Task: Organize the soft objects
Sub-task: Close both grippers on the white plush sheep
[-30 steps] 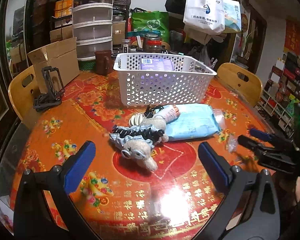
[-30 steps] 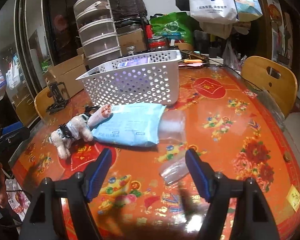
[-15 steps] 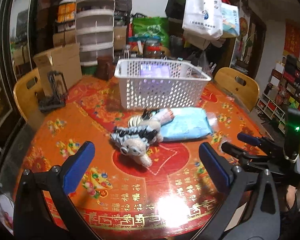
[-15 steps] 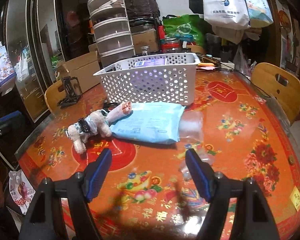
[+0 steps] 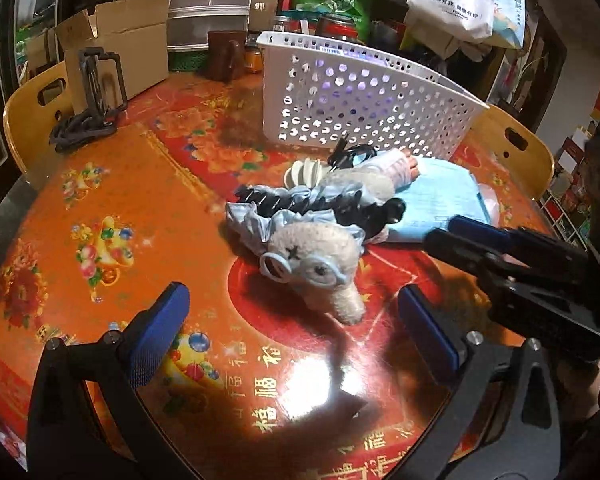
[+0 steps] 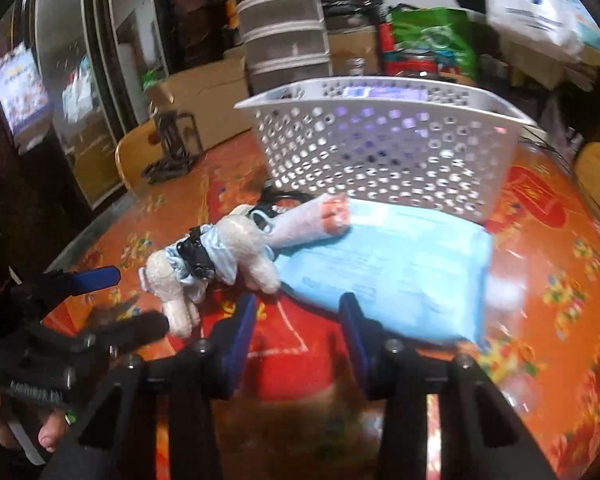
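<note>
A beige plush toy (image 5: 316, 256) (image 6: 220, 256) with blue glasses lies on the red patterned table, with black and pale blue scrunchies (image 5: 300, 204) draped over it. A pale blue soft pack (image 5: 440, 204) (image 6: 388, 272) rests to its right, in front of the white perforated basket (image 5: 360, 108) (image 6: 380, 152). My left gripper (image 5: 294, 332) (image 6: 136, 300) hangs open just short of the plush's snout. My right gripper (image 6: 296, 320) (image 5: 444, 230) is at the pack's near edge. Its jaws are closing and grip nothing.
A pink-tipped sock-like piece (image 5: 396, 164) and a black cord lie against the plush. A black metal stand (image 5: 96, 100), cardboard box (image 5: 120, 40) and drawer tower (image 5: 212, 0) stand at the back left. Wooden chairs (image 5: 32, 120) ring the table. A hand (image 6: 48, 436) shows at lower left.
My left gripper has dropped lower and closer to the plush. My right gripper has swung left toward the pack and plush, and its jaws have narrowed.
</note>
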The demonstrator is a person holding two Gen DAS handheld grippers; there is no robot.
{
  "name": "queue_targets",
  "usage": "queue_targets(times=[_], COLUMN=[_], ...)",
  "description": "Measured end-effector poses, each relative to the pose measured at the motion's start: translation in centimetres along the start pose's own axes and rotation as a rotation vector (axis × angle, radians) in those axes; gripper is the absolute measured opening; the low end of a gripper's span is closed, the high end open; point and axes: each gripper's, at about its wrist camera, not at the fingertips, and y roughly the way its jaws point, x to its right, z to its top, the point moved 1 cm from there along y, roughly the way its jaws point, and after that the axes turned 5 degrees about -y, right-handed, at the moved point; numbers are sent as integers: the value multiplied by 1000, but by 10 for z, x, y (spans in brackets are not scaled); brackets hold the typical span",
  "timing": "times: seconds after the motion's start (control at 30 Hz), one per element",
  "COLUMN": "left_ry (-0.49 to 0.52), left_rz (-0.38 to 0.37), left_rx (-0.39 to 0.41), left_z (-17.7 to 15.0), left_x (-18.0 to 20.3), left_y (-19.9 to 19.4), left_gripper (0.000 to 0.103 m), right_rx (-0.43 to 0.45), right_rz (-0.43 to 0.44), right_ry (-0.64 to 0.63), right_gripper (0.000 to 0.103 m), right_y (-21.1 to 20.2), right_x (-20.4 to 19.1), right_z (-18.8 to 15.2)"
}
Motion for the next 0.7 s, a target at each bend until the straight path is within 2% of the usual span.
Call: queue_targets(times=[0.23,0.53,0.6,0.7], left_ry=[-6,-15,-13,-10], left_rz=[5,19,23,10], left_rx=[-11,-21,-26,-47], left_z=[4,6,5,2], left_x=[-4,-12,-12,-10], left_y=[11,20,22,27], left_gripper=[103,99,95,84], right_rx=[-49,-98,-99,-103], right_rz=[29,59,61,72], right_ry=[-82,-155,-173,-192], right_gripper=[38,32,24,16], right_y=[36,61,64,67], right_x=[-16,-29,-32,-36], right_z=[14,24,26,29])
